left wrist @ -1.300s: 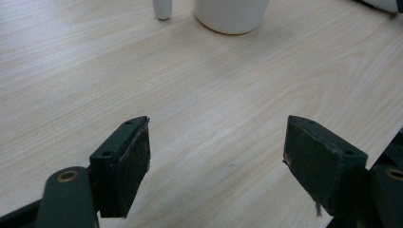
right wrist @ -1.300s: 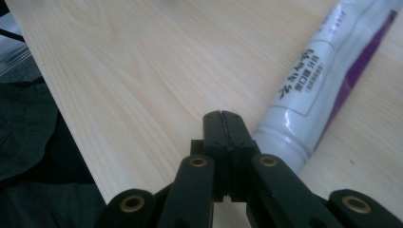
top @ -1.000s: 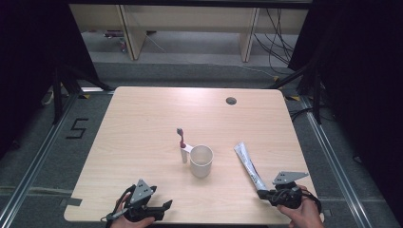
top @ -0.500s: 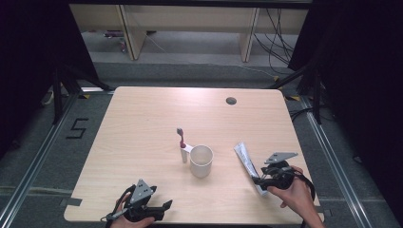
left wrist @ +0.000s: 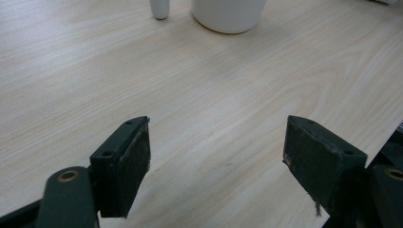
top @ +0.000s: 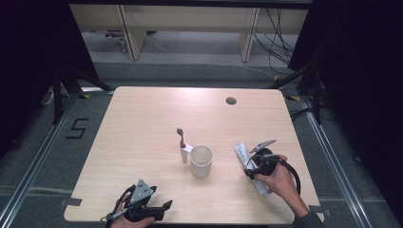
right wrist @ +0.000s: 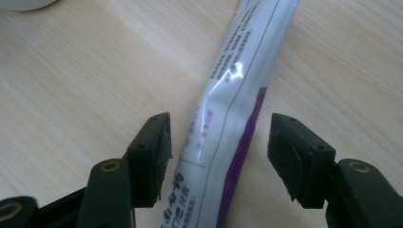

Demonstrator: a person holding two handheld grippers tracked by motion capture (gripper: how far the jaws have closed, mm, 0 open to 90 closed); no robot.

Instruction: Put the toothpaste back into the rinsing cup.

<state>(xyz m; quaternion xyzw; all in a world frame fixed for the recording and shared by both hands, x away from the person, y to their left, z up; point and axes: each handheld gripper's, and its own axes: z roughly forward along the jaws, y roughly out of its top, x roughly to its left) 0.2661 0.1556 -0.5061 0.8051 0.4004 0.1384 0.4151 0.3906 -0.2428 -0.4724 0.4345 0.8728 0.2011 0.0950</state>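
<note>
My right gripper point(top: 251, 167) hangs over the toothpaste tube point(top: 249, 166), which lies flat on the wooden table point(top: 142, 123) to the right of the white cup point(top: 201, 160). Its jaws have just been opening, and in the right gripper view the toothpaste tube point(right wrist: 237, 118) runs lengthwise up between them, slanting off toward the upper right. My left finger point(right wrist: 154, 152) stands just beside the tube's white side with a narrow strip of table showing between; my right finger point(right wrist: 294, 156) stands a little farther off from the purple edge. Neither pad presses on the tube, so the jaws are spread with the tube lying loose between them.

My left gripper point(top: 159, 209) rests near the front edge of the table, well apart from the tube. In the left gripper view its jaws stand wide, with bare wood between my fingers point(left wrist: 126, 164). Ahead of them the white cup point(left wrist: 228, 14) sits on the table, with the base of the toothbrush point(left wrist: 159, 8) just beside it. From above, the toothbrush point(top: 182, 145) stands upright, bristles on top, close to the cup's left side.
</note>
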